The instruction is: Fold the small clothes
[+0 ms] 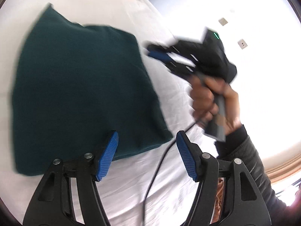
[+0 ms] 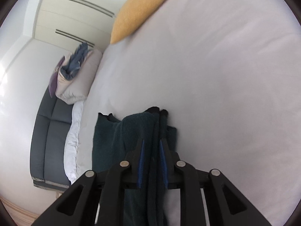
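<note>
While the right gripper (image 2: 152, 141) is clenched on a bunched fold of the dark green garment (image 1: 80, 86), the left gripper (image 1: 147, 134) hangs released and wide apart at the cloth's near edge, one blue ribbed pad over the fabric and the other over the bare white sheet (image 1: 128, 180). The garment lies on the bed ahead and left of those spread fingers, long axis running away from them. It looks a soft, fleecy knit, a roughly rectangular layered slab that would likely sag if lifted by one corner.
</note>
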The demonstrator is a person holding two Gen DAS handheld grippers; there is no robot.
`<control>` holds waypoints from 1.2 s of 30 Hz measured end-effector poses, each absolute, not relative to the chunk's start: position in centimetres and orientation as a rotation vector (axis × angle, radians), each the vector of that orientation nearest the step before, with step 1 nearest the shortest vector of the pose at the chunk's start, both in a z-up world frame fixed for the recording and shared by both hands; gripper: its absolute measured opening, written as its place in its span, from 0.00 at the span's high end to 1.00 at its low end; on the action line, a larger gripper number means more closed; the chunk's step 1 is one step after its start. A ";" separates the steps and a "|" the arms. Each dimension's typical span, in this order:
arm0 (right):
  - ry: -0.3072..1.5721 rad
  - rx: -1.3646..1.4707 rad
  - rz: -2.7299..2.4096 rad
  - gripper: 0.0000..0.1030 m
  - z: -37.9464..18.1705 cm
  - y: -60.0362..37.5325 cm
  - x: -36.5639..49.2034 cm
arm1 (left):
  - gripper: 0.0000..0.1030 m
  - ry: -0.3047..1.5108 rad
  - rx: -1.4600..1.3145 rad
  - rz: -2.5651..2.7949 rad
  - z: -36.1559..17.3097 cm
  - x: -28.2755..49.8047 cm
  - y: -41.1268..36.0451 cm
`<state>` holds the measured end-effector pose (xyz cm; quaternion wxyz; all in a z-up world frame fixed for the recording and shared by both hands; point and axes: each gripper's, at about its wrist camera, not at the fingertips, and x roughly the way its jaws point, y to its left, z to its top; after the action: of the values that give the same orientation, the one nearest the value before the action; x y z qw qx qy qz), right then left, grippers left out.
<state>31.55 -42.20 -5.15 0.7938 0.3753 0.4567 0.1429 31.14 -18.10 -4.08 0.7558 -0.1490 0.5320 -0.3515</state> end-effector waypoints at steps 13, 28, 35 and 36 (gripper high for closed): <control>0.988 0.561 0.211 0.69 -3.4 -36.4 18.8 | 0.39 1.052 -0.235 -0.587 -3.8 34.6 -5.0; 1.009 0.702 0.116 0.89 -7.7 -37.1 15.8 | 0.39 1.082 -0.098 -0.562 -7.2 31.1 -5.5; 0.972 0.807 0.149 0.82 -9.4 -38.1 14.9 | 0.39 1.079 -0.083 -0.575 -7.8 30.8 -6.8; 0.970 0.802 0.144 0.80 -8.9 -38.3 14.8 | 0.39 1.080 -0.090 -0.576 -7.9 31.5 -8.7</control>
<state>14.79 -38.29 -8.94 0.8060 0.3748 0.4532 0.0671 31.47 -8.74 -7.94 0.8176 -0.0422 0.5067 -0.2701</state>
